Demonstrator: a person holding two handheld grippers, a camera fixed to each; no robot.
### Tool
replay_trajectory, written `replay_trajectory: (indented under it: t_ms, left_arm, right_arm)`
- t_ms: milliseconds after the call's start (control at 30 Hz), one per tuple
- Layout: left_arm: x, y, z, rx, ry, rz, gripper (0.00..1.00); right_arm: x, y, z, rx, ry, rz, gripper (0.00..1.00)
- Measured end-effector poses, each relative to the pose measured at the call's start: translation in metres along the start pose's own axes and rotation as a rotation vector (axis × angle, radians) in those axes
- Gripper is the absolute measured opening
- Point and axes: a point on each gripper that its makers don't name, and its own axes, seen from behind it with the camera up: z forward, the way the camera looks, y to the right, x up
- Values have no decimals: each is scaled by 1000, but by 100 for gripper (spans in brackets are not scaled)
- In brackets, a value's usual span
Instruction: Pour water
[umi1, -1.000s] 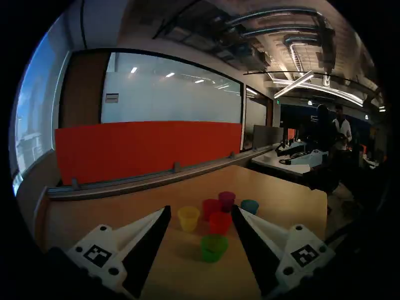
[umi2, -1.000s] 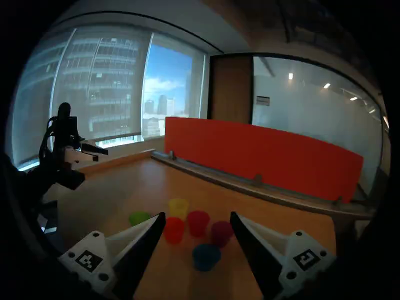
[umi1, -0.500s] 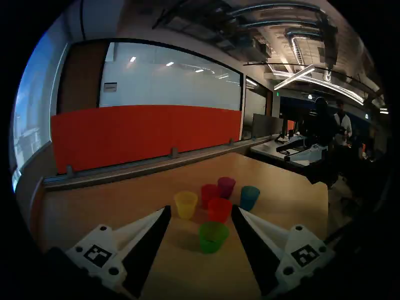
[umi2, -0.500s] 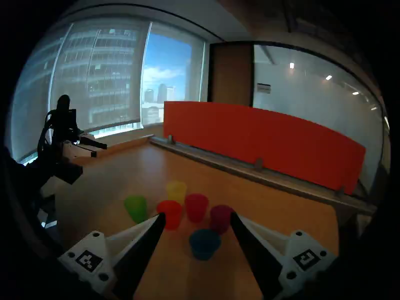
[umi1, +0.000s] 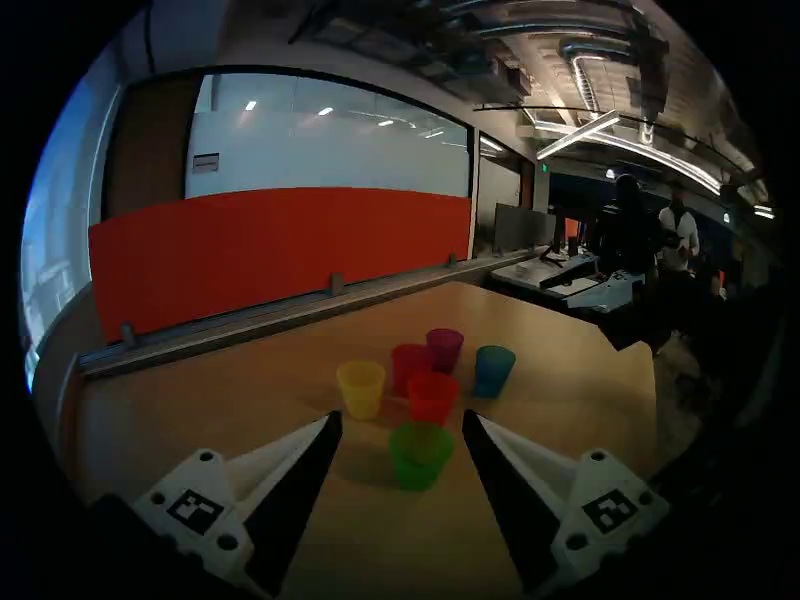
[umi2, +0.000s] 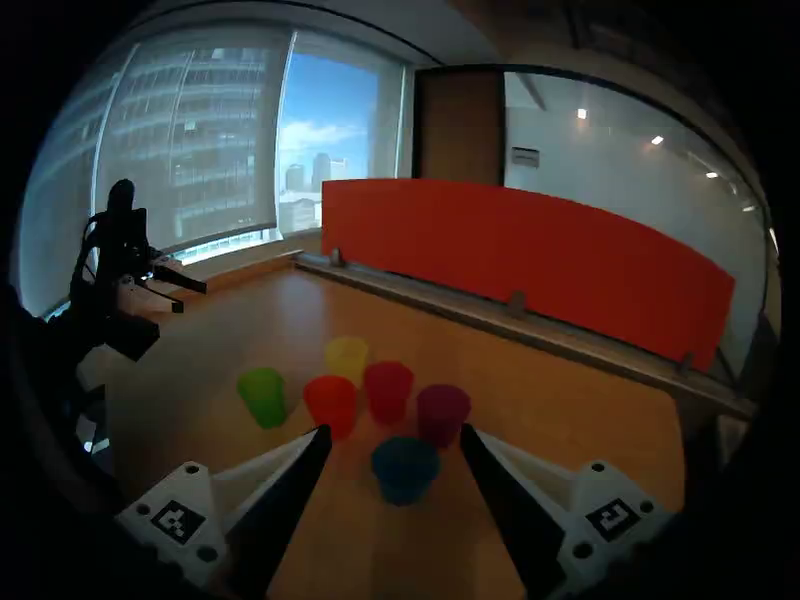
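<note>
The left gripper (umi1: 401, 416) is wide open near a green cup (umi1: 420, 458). The right gripper (umi2: 393, 430) is too, near a blue cup (umi2: 404, 470).

Six small coloured cups (umi1: 432, 396) stand upright in a close cluster on the table (umi1: 200, 400), seemingly empty.

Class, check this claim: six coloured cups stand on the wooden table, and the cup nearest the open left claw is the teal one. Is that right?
Not quite. The left gripper view shows the green cup nearest the open left claw, just in front of its fingers. The teal cup stands farther back on the right. The rest of the claim holds.
</note>
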Motion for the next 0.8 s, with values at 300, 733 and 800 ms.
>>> replay_trajectory:
  t_ms: [300, 733, 800]
  left_arm:
    - [3, -6, 4, 19, 18, 6, 89]
    - [-13, -5, 13, 1, -25, 11, 89]
    - [-17, -5, 15, -2, -34, 11, 89]
  right_arm:
    - [-26, 1, 14, 4, -56, -11, 100]
    - [-70, 13, 35, -9, -139, -12, 100]
    - [-75, 15, 39, -11, -151, -14, 100]
